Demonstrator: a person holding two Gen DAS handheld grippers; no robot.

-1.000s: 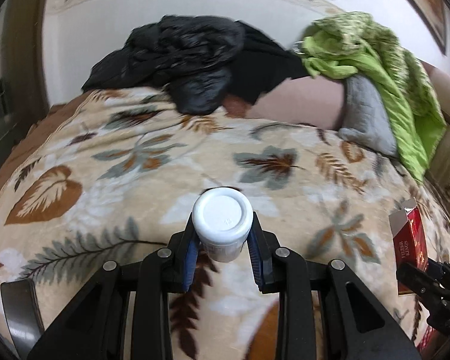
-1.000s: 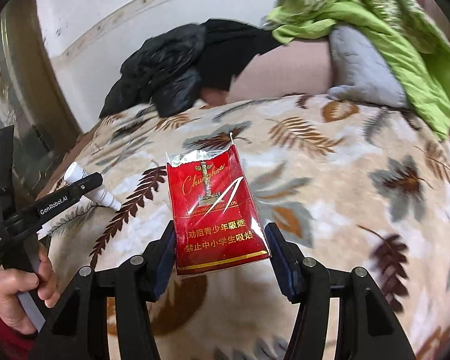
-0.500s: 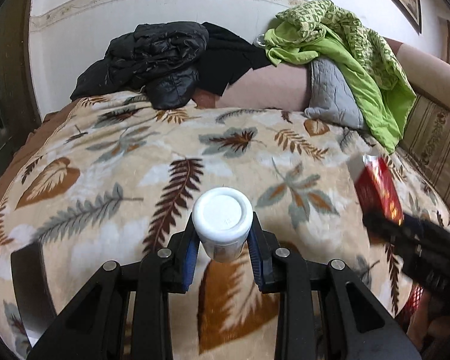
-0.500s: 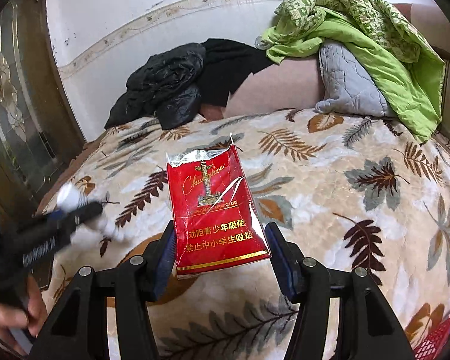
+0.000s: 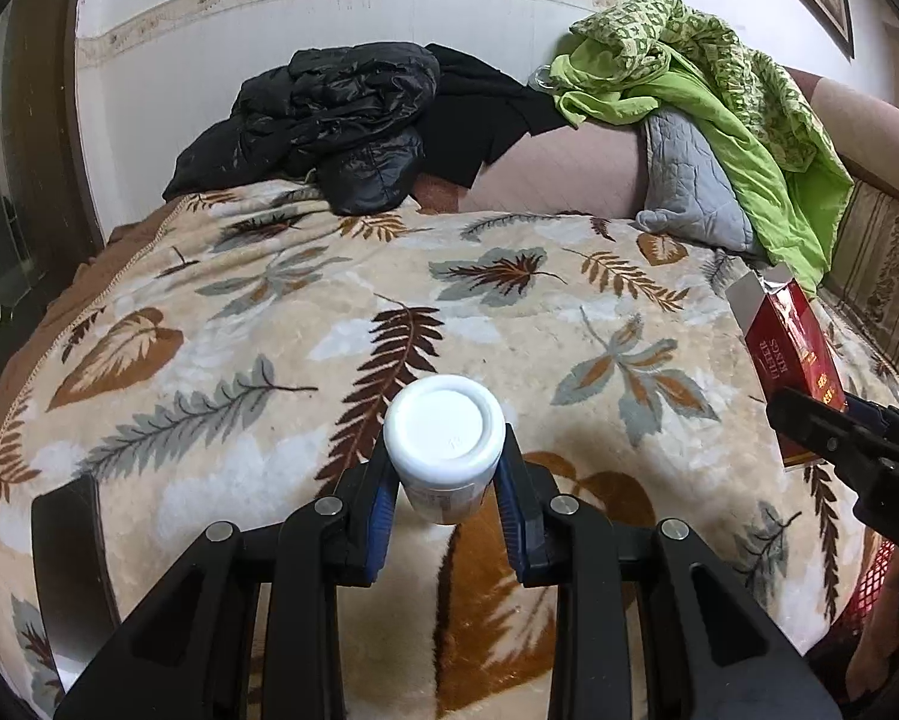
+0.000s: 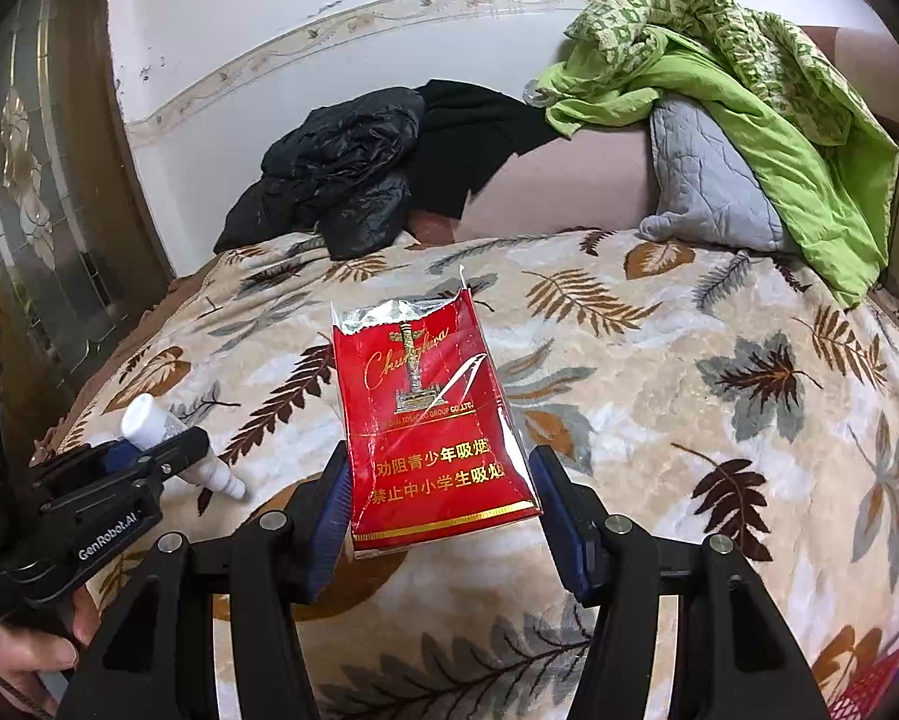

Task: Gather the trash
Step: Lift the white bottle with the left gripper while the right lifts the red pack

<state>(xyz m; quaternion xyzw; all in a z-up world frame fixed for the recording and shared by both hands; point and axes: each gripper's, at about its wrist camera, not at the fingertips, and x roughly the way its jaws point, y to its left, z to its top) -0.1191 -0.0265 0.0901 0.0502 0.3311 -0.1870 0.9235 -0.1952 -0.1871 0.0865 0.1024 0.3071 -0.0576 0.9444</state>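
My left gripper point(image 5: 446, 480) is shut on a small white plastic bottle point(image 5: 444, 438), base toward the camera, held above the leaf-patterned blanket point(image 5: 269, 330). The bottle also shows in the right wrist view point(image 6: 167, 438), at the left, between the left gripper's fingers. My right gripper point(image 6: 437, 498) is shut on a torn-open red cigarette pack point(image 6: 431, 426) with gold lettering, held upright above the blanket. The pack also shows in the left wrist view point(image 5: 791, 360), at the right edge.
A black jacket point(image 5: 335, 120) and a green cloth point(image 5: 719, 84) over a grey pillow point(image 5: 689, 180) lie at the far end of the bed. A red mesh basket point(image 6: 887, 678) shows at the lower right corner. A glass-panelled door point(image 6: 35, 180) stands at left.
Both grippers have pulled back from the bed and risen, each still holding its item. More of the blanket is in view.
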